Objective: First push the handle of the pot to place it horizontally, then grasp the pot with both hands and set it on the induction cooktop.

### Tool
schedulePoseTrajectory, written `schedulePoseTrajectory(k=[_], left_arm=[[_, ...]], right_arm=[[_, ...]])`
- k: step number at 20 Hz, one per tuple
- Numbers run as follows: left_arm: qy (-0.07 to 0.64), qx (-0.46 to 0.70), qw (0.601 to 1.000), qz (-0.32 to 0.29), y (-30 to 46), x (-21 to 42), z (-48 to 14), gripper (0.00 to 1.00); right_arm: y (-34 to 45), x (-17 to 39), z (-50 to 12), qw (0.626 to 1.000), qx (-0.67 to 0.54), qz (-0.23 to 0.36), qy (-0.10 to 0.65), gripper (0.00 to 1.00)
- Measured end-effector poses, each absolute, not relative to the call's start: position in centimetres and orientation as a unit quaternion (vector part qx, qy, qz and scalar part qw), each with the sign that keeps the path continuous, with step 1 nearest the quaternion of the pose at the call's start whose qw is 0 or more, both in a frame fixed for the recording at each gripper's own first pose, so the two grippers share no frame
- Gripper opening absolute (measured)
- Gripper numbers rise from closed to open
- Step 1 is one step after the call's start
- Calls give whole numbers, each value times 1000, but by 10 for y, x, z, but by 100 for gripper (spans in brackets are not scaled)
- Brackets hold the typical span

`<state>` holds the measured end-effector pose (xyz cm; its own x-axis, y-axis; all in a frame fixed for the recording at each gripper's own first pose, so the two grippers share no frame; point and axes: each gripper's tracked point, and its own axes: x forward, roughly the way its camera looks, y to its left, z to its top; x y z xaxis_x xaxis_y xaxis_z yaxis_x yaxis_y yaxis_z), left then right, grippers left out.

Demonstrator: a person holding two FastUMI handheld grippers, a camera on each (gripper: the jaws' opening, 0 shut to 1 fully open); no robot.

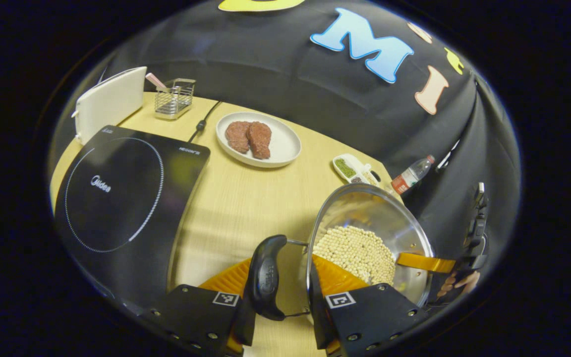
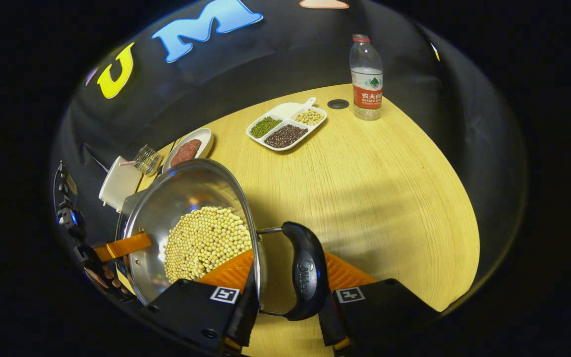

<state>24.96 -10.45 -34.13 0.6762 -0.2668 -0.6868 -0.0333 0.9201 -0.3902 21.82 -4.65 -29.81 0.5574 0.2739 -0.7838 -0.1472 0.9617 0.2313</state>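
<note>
While gripping pot handles, both grippers level

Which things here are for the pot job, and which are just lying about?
For the job: pot, its handles, induction cooktop, left tongs, right tongs.
Lying about: meat plate, bean tray, water bottle, wire basket.

Bare table between pot and cooktop.
</note>
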Motion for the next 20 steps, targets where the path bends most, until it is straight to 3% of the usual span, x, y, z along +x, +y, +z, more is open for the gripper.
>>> schedulePoseTrajectory(k=[6,7,10,11,14,20], left_arm=[[393,-198,896,-64,-76,182,-306,48],[393,-195,896,-64,-69,174,-300,52],[391,-192,897,-71,-46,153,-286,48],[392,-191,897,-72,-38,145,-282,48],[389,-189,899,-71,-12,133,-276,52],[376,-194,903,-68,47,132,-261,48]], right_arm=[[-26,148,-270,874,69,115,467,56],[-20,137,-268,873,72,110,470,56],[-2,106,-256,874,77,104,468,53],[5,99,-255,874,79,103,467,56],[30,85,-251,875,81,104,465,53],[87,78,-240,880,79,115,455,53]])
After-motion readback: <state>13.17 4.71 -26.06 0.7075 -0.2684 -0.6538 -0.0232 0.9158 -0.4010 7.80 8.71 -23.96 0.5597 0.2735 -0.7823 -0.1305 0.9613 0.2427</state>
